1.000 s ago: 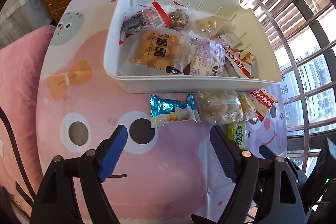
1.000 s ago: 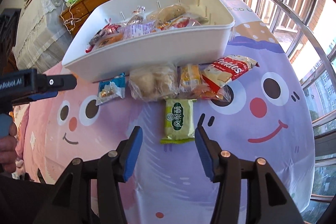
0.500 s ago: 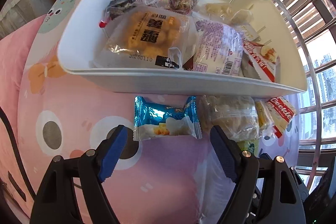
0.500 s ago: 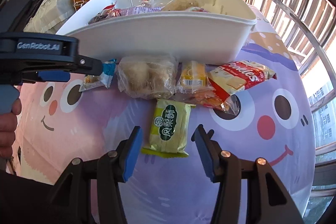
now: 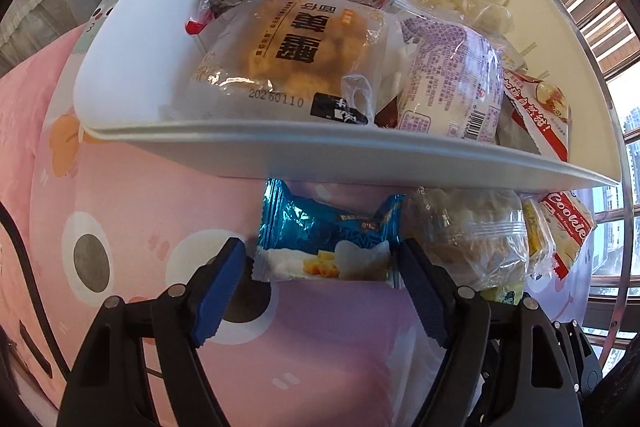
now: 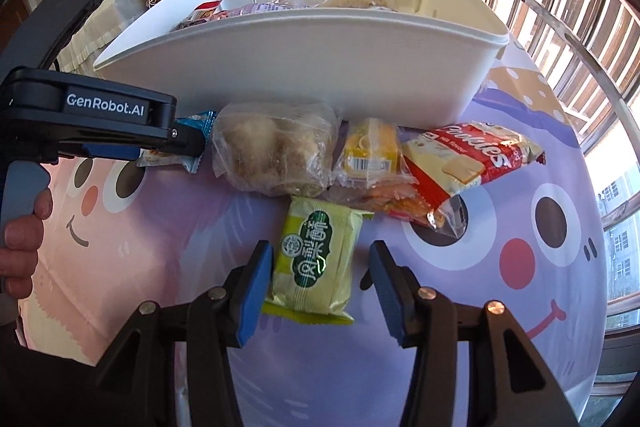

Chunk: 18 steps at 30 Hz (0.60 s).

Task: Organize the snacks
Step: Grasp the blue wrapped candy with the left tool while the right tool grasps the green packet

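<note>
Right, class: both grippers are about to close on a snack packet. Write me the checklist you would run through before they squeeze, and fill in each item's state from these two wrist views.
1. Shiny blue foil packet sits between the left gripper fingers: ok.
2. Left gripper open wide enough: ok, a finger on each end of the packet.
3. Pale green rectangular packet sits between the right gripper fingers: ok.
4. Right gripper centred: not ok, the packet lies nearer the left finger, with a gap on the right.
5. Clear bag of beige pastries outside both grips: cannot tell, it crowds the left gripper's right finger.
6. Room in the white plastic tub: cannot tell, it already looks crowded.
</note>
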Tool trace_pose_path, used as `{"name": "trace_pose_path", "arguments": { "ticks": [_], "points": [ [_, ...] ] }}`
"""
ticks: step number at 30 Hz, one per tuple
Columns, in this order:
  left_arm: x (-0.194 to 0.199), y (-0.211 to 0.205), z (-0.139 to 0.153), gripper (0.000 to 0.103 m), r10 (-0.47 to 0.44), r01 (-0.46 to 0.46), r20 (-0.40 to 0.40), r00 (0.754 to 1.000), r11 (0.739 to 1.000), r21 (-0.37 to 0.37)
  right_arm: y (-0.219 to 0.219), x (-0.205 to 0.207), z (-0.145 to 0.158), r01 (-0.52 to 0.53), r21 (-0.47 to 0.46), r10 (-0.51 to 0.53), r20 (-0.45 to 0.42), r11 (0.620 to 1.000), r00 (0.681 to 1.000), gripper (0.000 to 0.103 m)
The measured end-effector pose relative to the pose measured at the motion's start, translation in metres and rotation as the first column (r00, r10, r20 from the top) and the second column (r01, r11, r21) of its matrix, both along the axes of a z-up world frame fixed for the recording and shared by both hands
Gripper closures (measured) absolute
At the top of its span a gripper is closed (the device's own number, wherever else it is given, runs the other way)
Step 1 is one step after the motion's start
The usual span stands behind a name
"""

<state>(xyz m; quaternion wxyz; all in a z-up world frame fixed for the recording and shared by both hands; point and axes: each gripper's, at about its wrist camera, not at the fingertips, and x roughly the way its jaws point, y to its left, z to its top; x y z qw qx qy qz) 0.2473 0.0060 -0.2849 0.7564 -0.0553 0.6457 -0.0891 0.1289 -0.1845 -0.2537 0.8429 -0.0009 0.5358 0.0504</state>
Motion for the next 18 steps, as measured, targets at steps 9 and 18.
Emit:
{"name": "trace_pose_path", "arguments": {
  "ticks": [9,18],
  "points": [
    [0.010,-0.005,-0.004,0.040,-0.017,0.017,0.008,1.000,1.000,0.007,0.004,0.003,0.001,-0.021,-0.019,0.021,-0.006,1.000,1.000,0.063],
    [-0.001,0.003,0.003,0.057,-0.004,0.005,0.030,1.000,0.999,-0.034,0.004,0.000,0.003,-0.022,-0.014,0.021,-0.033,1.000,0.999,0.066]
  ]
}}
